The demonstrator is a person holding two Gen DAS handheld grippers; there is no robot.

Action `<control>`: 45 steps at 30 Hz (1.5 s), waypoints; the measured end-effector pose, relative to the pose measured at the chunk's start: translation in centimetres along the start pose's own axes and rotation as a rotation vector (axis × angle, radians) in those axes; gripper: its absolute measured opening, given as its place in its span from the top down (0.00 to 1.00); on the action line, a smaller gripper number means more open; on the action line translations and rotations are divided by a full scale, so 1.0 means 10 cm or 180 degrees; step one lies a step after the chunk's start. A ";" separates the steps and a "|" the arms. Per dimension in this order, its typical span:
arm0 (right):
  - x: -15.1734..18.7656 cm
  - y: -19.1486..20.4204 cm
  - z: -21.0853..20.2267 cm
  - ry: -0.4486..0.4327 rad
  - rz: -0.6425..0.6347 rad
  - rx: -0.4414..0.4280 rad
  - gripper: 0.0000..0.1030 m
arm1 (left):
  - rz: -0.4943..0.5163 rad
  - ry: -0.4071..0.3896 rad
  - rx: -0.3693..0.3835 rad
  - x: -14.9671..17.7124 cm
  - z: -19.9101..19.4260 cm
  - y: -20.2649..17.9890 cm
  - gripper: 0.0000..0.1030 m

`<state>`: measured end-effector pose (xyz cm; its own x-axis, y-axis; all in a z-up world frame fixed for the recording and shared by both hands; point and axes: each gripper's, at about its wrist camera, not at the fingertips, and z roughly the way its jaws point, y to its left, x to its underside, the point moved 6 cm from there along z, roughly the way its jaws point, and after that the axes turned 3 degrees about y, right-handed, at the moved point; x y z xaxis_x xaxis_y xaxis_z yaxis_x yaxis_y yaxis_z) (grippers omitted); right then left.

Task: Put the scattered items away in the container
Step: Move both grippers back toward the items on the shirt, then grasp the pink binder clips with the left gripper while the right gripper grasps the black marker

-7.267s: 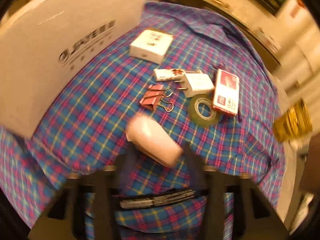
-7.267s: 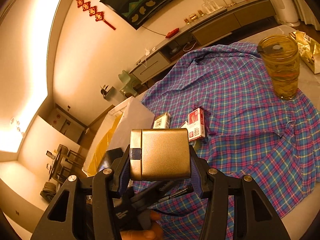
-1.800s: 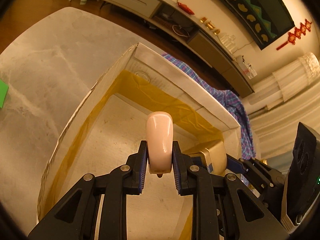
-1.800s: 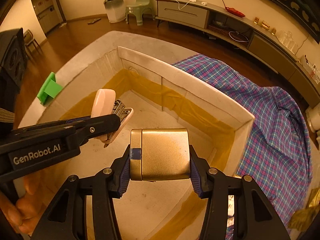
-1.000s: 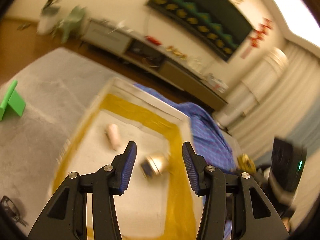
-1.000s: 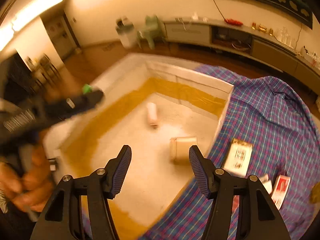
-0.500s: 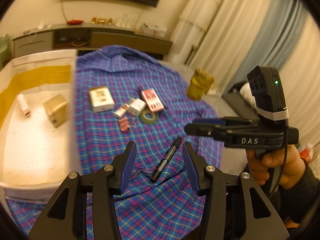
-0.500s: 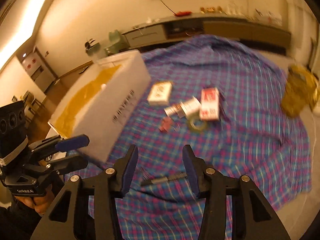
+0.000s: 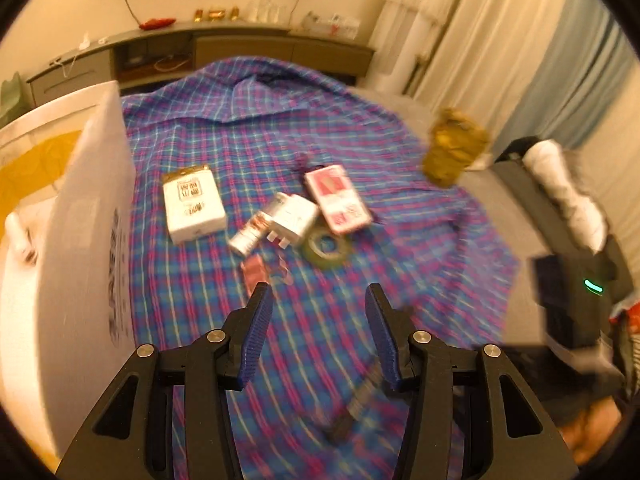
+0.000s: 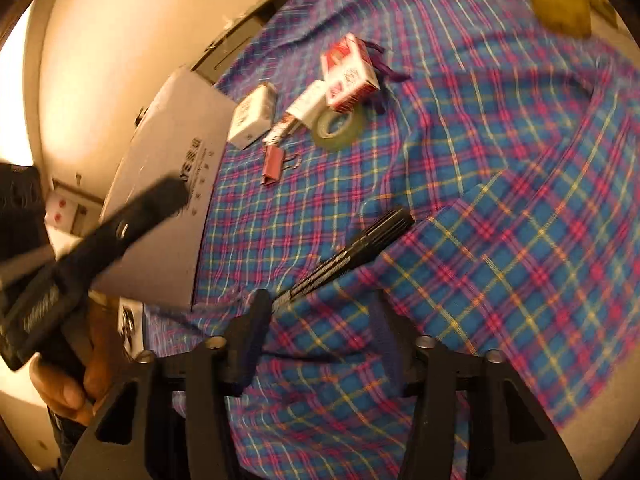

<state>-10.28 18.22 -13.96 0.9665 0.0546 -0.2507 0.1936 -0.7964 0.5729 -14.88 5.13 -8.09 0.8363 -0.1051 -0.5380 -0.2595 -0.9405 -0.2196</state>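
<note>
Jaws of the left gripper [image 9: 318, 312] are held wide and empty; the right gripper [image 10: 320, 312] is opening above a black marker [image 10: 348, 258].

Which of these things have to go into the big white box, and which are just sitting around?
To go in the white box:
- black marker
- pink binder clip
- tape roll
- red card box
- white plug
- white packet
- small tube

Just there:
- plaid cloth
- yellow jar
</note>
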 end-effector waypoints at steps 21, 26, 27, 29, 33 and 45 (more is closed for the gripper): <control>-0.31 0.32 0.27 -0.0194 -0.0606 0.0363 0.73 | -0.0439 0.0002 -0.0222 0.06 0.52 0.45 0.80; -0.42 0.45 0.39 -0.0273 -0.0819 0.0650 0.73 | -0.0525 -0.0174 -0.0116 0.05 0.23 0.39 0.80; -0.44 0.46 0.40 -0.0290 -0.0876 0.0742 0.73 | -0.0533 -0.0214 -0.0106 0.05 0.16 0.38 0.80; -0.49 0.48 0.43 -0.0309 -0.0960 0.0868 0.73 | -0.0554 -0.0303 -0.0094 0.06 0.00 0.35 0.80; -0.50 0.44 0.46 -0.0260 -0.1003 0.0912 0.78 | -0.0617 -0.0506 0.0015 0.08 -0.37 0.29 0.80; -0.51 0.87 0.24 -0.0535 -0.1080 0.0709 0.86 | -0.0779 -0.0771 0.0244 0.29 -0.97 0.50 0.80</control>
<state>-13.95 9.57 -9.53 0.8100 0.2514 -0.5298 0.4365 -0.8618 0.2584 -9.02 -2.99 -2.84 0.7417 0.2089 -0.6374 -0.1085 -0.9004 -0.4214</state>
